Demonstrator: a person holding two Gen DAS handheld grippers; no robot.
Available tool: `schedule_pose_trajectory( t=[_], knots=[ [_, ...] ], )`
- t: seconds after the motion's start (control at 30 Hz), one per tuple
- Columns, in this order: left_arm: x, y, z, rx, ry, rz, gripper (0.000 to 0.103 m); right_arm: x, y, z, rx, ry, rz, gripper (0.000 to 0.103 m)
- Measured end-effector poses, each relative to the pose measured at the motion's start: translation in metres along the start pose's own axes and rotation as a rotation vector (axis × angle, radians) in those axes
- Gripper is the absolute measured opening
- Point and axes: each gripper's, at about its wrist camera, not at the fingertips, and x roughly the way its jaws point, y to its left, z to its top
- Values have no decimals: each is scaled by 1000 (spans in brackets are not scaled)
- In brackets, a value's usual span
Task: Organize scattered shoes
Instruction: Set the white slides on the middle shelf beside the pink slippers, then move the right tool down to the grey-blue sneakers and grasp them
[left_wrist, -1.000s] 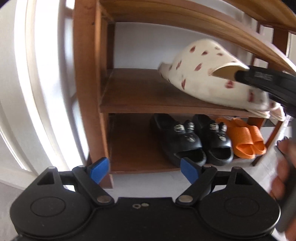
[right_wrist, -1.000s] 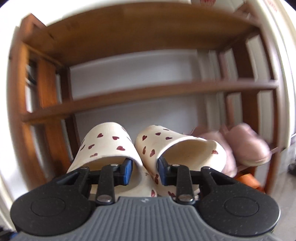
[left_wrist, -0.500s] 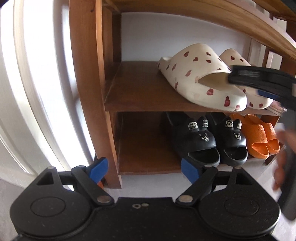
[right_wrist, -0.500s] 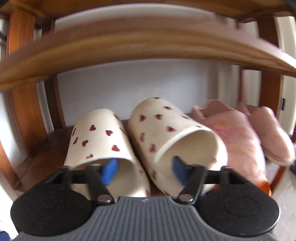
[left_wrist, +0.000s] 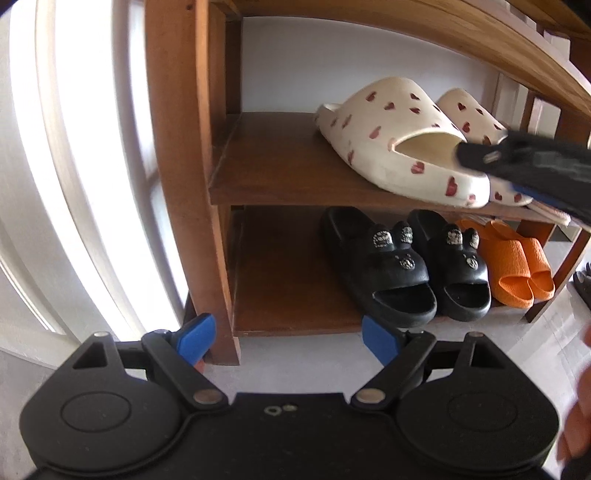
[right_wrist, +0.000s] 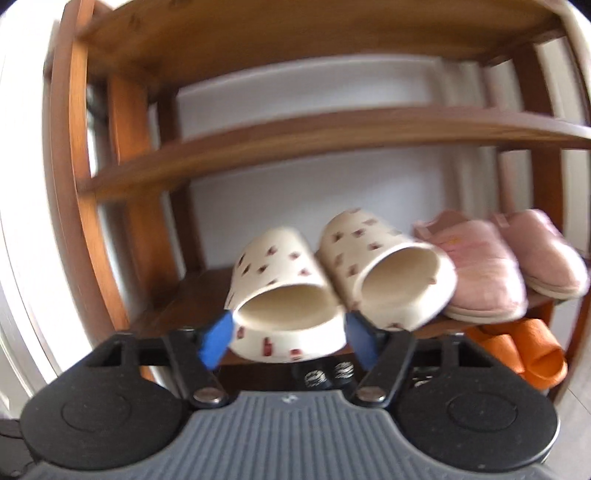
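A pair of cream slippers with red hearts (left_wrist: 399, 147) lies side by side on the middle shelf of a wooden shoe rack (left_wrist: 177, 147), open ends toward me. In the right wrist view the same cream pair (right_wrist: 280, 280) sits just beyond my right gripper (right_wrist: 288, 341), which is open, its blue pads apart and touching nothing. One of its black fingers (left_wrist: 491, 158) shows blurred in front of the pair in the left wrist view. My left gripper (left_wrist: 286, 338) is open and empty, low in front of the rack's bottom shelf.
Pink fuzzy slippers (right_wrist: 480, 266) sit right of the cream pair on the middle shelf. Black slippers with bear faces (left_wrist: 376, 266) and orange slides (left_wrist: 513, 266) fill the bottom shelf's right side. The shelves' left parts are bare. A hand (left_wrist: 580, 406) shows at the right edge.
My right gripper, shut on the cream pair a second ago, opened, left both slippers on the middle shelf and drew back. The left gripper stayed open, its view shifting slightly.
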Motion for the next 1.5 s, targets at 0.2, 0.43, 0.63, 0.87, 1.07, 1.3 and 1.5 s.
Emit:
schedule_pose_trajectory(
  t=[0.2, 0.43, 0.63, 0.87, 1.07, 1.3, 1.5],
  knots=[
    [-4, 9, -5, 1, -3, 7, 87, 49, 9, 20, -77, 64, -45, 56],
    [-22, 30, -22, -4, -6, 14, 87, -23, 7, -36, 21, -6, 13, 69],
    [-75, 77, -44, -35, -48, 71, 90, -31, 47, -157, -19, 251, 223, 69],
    [-148, 167, -64, -100, -78, 240, 90, -63, 166, -258, -252, 527, 730, 68],
    [-223, 246, -79, -195, -162, 484, 90, -105, 315, -269, -273, 652, 1112, 69],
    [-269, 293, -94, -269, -215, 615, 91, -103, 397, -285, -156, 953, 742, 80],
    [-286, 301, -98, -270, -250, 648, 91, -87, 430, -301, -45, 999, 571, 84]
  ],
)
